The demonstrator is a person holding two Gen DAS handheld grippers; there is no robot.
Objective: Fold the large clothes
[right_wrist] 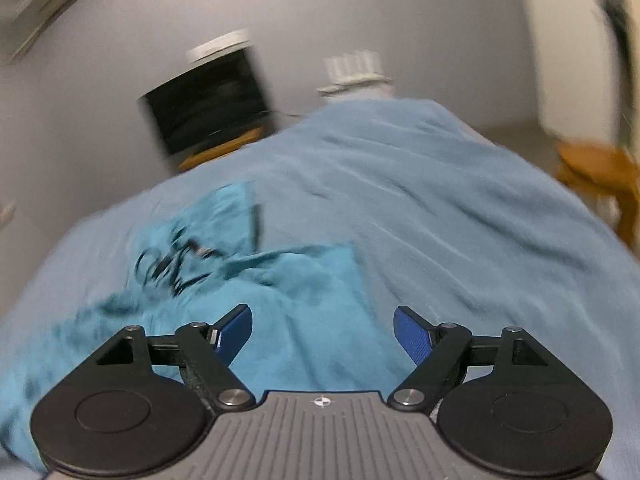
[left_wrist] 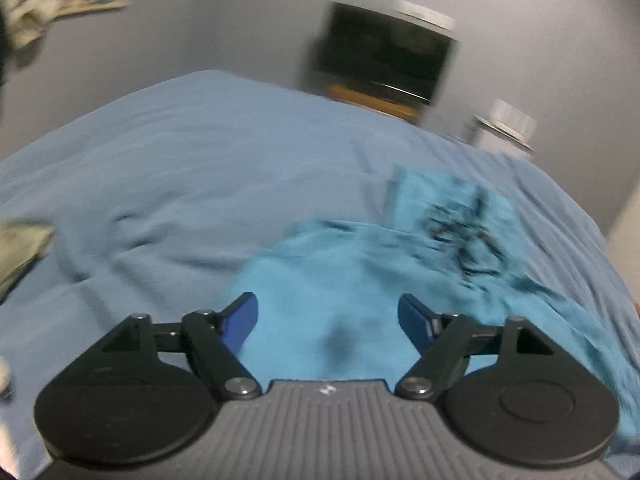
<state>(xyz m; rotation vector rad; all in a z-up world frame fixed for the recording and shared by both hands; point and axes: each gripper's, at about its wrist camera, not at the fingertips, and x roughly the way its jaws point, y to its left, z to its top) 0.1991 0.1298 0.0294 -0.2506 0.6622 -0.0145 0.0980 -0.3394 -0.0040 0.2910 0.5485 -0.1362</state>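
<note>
A turquoise shirt [left_wrist: 360, 272] with a dark print lies crumpled on the blue bed cover [left_wrist: 180, 168]. In the left wrist view it fills the lower right; my left gripper [left_wrist: 327, 316] is open above its near part, nothing between the blue pads. In the right wrist view the shirt [right_wrist: 248, 280] lies at lower left, its print towards the left. My right gripper [right_wrist: 323, 326] is open above the shirt's near right edge, holding nothing. Both views are motion-blurred.
A dark screen [left_wrist: 384, 52] on a wooden stand sits behind the bed against the grey wall. A white appliance [left_wrist: 504, 128] stands beside it. A pale cloth [left_wrist: 20, 248] lies at the bed's left edge. A wooden chair [right_wrist: 600, 176] stands right of the bed.
</note>
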